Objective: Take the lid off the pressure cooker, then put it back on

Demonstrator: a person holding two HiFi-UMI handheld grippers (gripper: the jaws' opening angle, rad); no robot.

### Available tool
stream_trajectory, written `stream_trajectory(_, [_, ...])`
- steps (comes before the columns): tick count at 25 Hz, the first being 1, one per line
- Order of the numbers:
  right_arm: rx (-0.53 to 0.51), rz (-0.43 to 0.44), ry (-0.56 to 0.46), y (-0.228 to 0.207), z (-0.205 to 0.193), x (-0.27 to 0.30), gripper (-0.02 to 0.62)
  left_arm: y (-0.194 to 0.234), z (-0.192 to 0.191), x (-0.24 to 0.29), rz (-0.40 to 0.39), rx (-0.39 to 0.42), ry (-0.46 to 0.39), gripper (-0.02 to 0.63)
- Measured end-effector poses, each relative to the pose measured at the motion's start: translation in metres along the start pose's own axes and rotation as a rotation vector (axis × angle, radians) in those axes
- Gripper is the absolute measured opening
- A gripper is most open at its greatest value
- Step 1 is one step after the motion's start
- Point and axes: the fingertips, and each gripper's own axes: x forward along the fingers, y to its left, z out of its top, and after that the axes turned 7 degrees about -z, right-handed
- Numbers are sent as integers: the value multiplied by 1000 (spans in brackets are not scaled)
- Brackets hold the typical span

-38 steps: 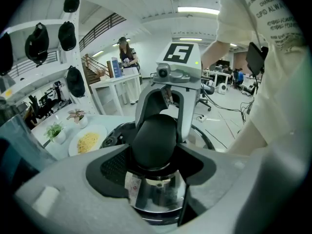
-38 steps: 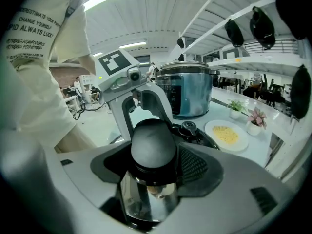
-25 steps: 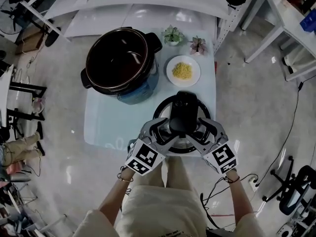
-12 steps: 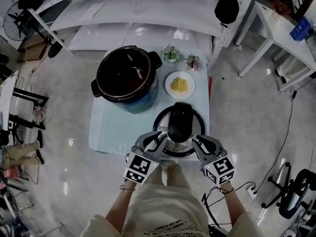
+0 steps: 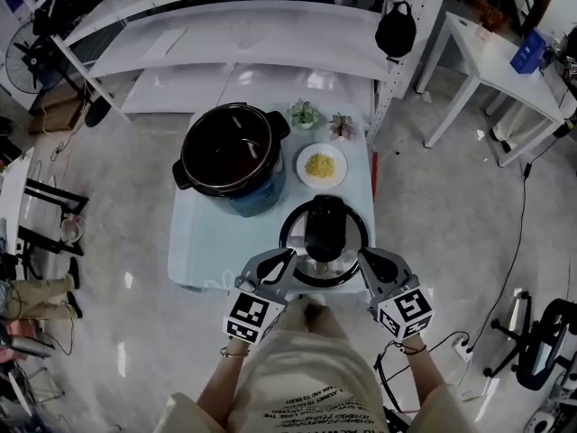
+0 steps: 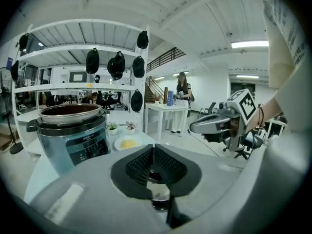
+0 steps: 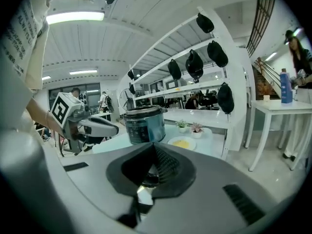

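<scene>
- While the round steel lid with the black handle (image 5: 325, 234) lies handle-up at the near right of the pale blue worktop (image 5: 194, 242), the first half of the task looks done: the lid is off the pot.
- The blue-sided pressure cooker (image 5: 230, 156) stands open at the far left of the worktop, its dark inner bowl showing. The lid lies near it but does not touch it.
- The left claw (image 5: 289, 258) hangs just beside the lid's near left rim. Its jaws have just been closing, and its own view shows the ribbed pads pressed together with nothing between them.
- The right claw (image 5: 364, 258) mirrors it at the near right rim. Its jaws have likewise just been closing, and the pads meet on nothing.
- Neither claw holds the lid. Whether either tip brushes the rim cannot be told from the head view.
- What is left, by my reading, is the whole second half: open both claws, take the lid again, carry it far and left, and seat it on the open pot.
- A white round plate of yellow food (image 5: 320, 165) and two small potted plants (image 5: 304, 113) sit at the far right, just beside that likely path.
</scene>
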Motion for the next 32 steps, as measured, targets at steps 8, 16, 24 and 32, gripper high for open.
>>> stream_trajectory(8, [10,-75,-48,4,24,-16,6,12,22,-21,-19,0,-42,25])
stream_trajectory(16, [28,-64,-74,12,27,-12,8,20,11,-26,-56,-19,-39,28])
stream_trajectory(24, [28,-23,-73,21,17,-3,69,12,-1,-14,-149,0,-19,70])
stream_trajectory(32, [-2,72,-6,28,-1,14,233,3,-14,6,-233,39,41,265])
